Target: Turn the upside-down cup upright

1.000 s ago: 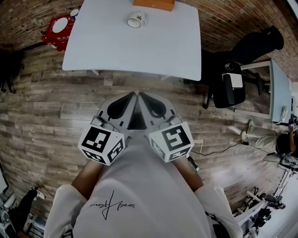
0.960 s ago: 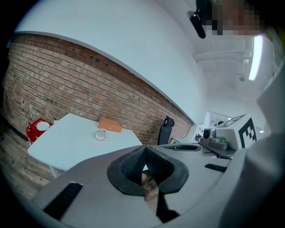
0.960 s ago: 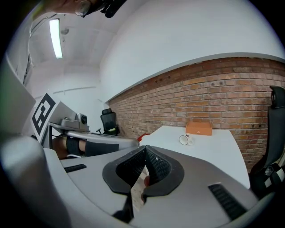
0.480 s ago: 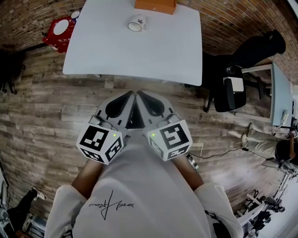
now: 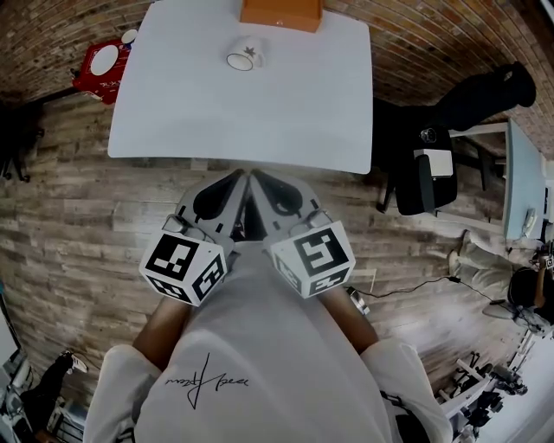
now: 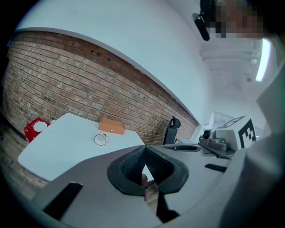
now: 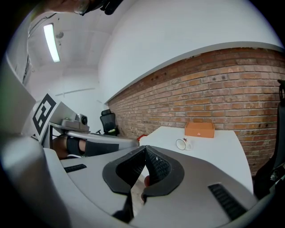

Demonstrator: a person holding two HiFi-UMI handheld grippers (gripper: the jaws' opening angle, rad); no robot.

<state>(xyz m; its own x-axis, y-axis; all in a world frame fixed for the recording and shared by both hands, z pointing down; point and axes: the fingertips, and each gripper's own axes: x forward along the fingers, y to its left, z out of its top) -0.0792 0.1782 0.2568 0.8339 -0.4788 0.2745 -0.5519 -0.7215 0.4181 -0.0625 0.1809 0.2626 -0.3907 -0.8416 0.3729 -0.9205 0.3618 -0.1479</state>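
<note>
A white cup [image 5: 243,57] with a small star mark sits on the far part of the white table [image 5: 260,112]. Its open rim shows as a ring toward me, so it seems to lie on its side; the left gripper view shows the cup [image 6: 100,139] and the right gripper view shows the cup [image 7: 183,144] the same way. My left gripper [image 5: 240,176] and right gripper [image 5: 257,176] are held close to my chest, tips side by side, well short of the table. Both are shut with nothing in them: left gripper [image 6: 143,150], right gripper [image 7: 144,149].
An orange box [image 5: 281,12] stands at the table's far edge behind the cup. A red object [image 5: 102,65] with a white disc on it sits left of the table. A black office chair [image 5: 424,169] and a second desk [image 5: 519,164] are at the right. The floor is wood plank.
The table and cup have slid a little lower and left in the head view as my viewpoint shifted. Both grippers stay shut and together at my chest.
</note>
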